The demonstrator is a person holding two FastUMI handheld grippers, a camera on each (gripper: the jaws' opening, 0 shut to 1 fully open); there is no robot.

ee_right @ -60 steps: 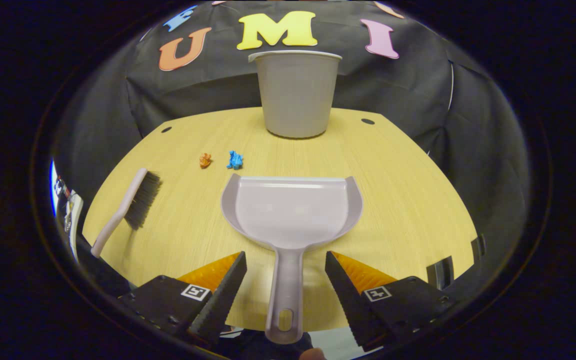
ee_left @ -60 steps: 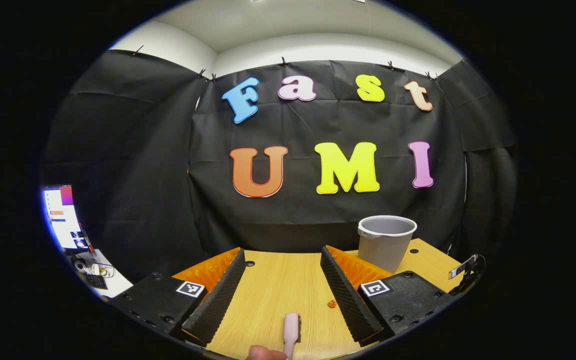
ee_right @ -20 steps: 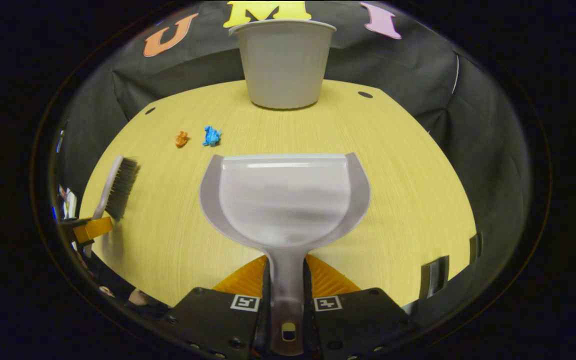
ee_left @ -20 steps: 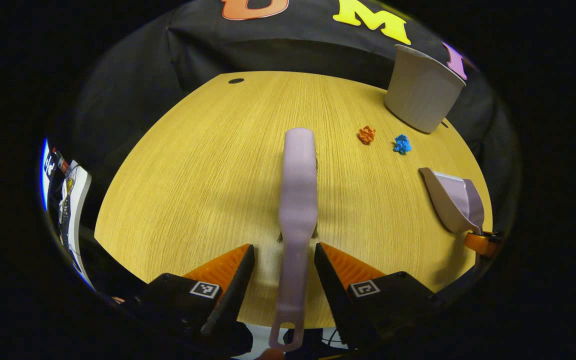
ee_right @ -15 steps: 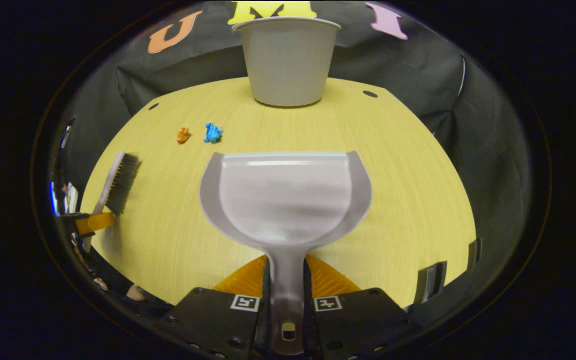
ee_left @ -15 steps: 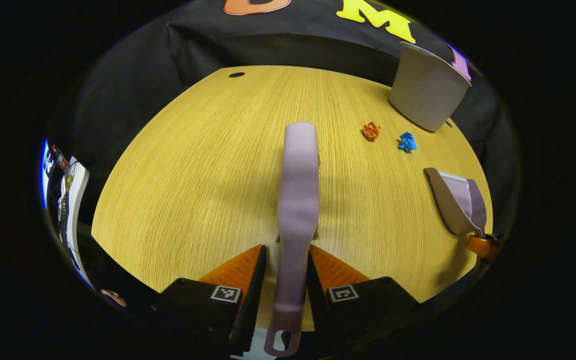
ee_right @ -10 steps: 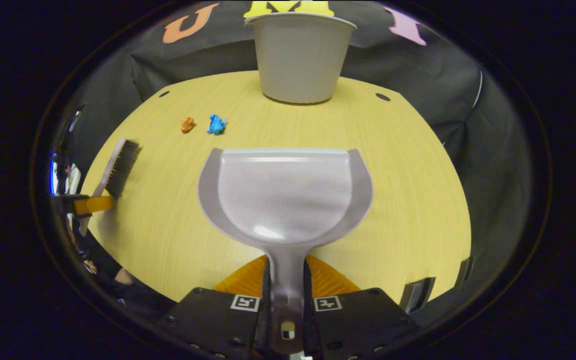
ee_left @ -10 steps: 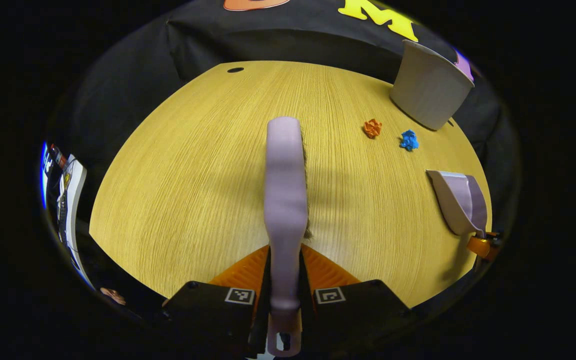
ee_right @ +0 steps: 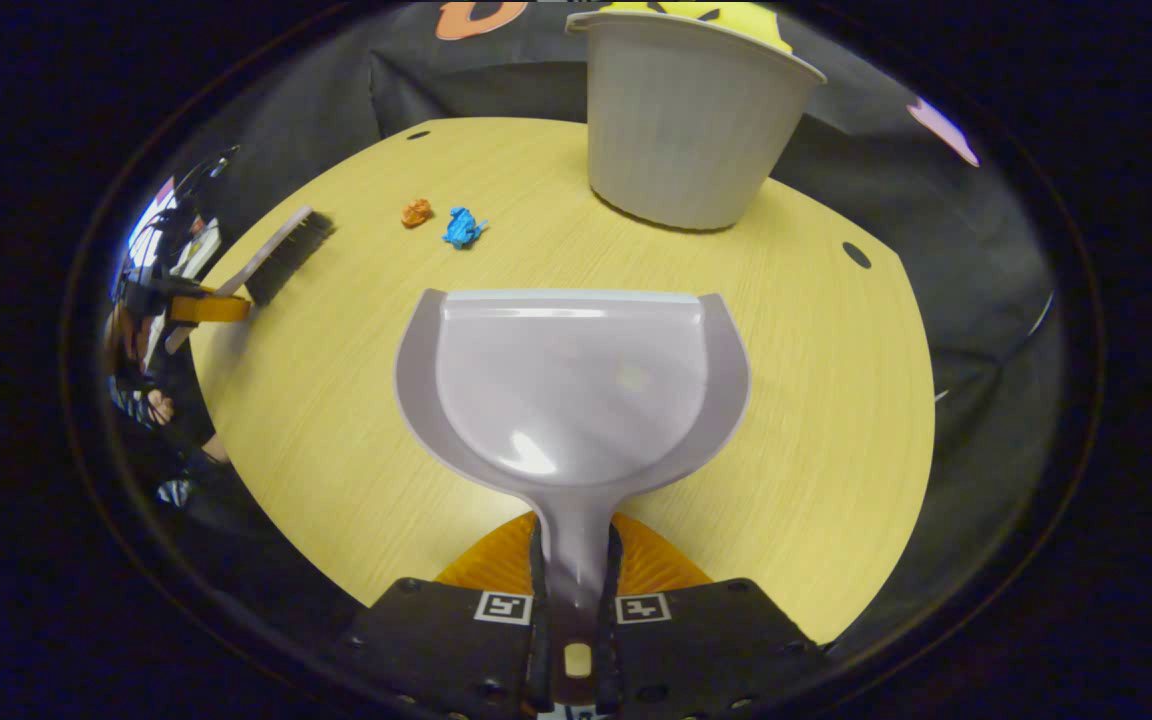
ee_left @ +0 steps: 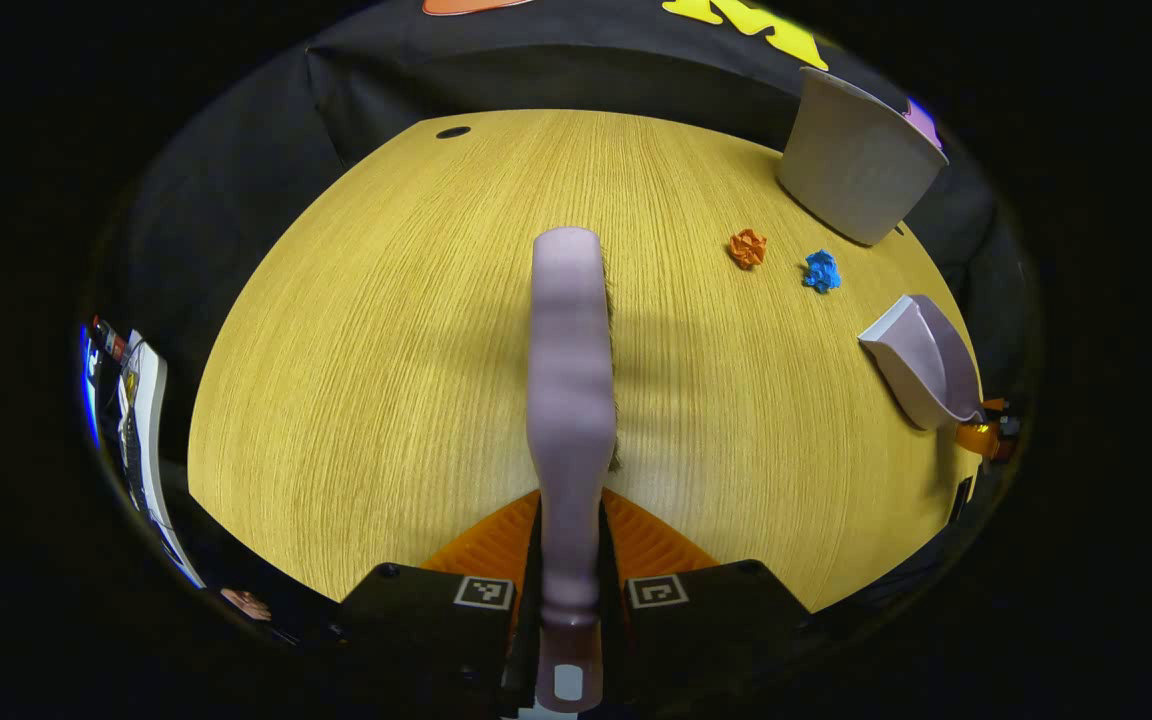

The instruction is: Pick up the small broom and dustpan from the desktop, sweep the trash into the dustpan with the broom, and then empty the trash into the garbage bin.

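Fingers (ee_left: pixel 481 545) grip broom (ee_left: pixel 568 380) — scraps (ee_left: pixel 748 248) beside bin (ee_left: pixel 858 185).

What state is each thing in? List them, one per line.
Broom: gripped by its handle in the shut left gripper.
Dustpan: held by its handle in the shut right gripper, pan empty.
Orange scrap: loose on the table.
Blue scrap: loose beside it.
Bin: upright, inside hidden.
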